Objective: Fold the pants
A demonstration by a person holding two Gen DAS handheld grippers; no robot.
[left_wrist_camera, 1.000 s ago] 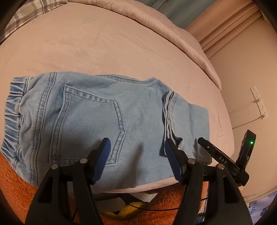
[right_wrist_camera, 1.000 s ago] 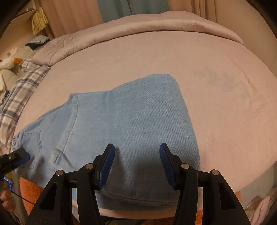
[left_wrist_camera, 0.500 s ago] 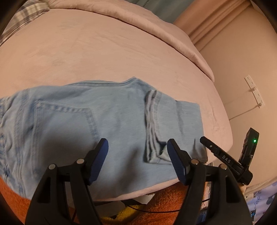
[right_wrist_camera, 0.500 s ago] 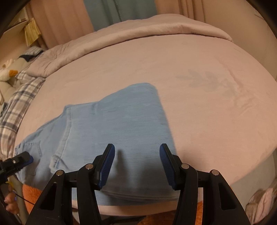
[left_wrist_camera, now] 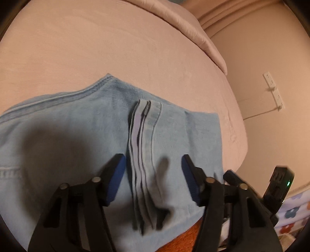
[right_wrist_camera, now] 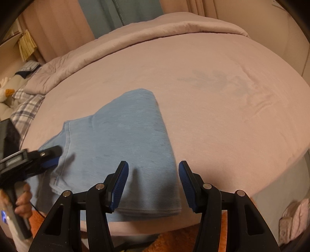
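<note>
I see the folded pants (left_wrist_camera: 81, 135) lying flat on the pink bed (left_wrist_camera: 116, 48), near its front edge. My left tool (left_wrist_camera: 153, 174) has just been narrowing over the stacked hems (pads not yet pressing), with fabric between its jaws. My right tool (right_wrist_camera: 153, 182) hangs half-open above the folded end, gripping nothing.

Matt denim pants (left_wrist_camera: 77, 135), woven cloth

A home bedroom. A wide bed covered by a smooth pink sheet (right_wrist_camera: 213, 120) fills both views, with a rolled pink quilt (right_wrist_camera: 155, 33) along its far edge. Near the bed's far left corner lie a grey-and-white plaid cloth (right_wrist_camera: 25, 108) and a white plush duck (right_wrist_camera: 5, 93). Pink and teal curtains (right_wrist_camera: 108, 17) hang behind, and a white wall socket strip (left_wrist_camera: 274, 90) sits beside the bed.
</note>
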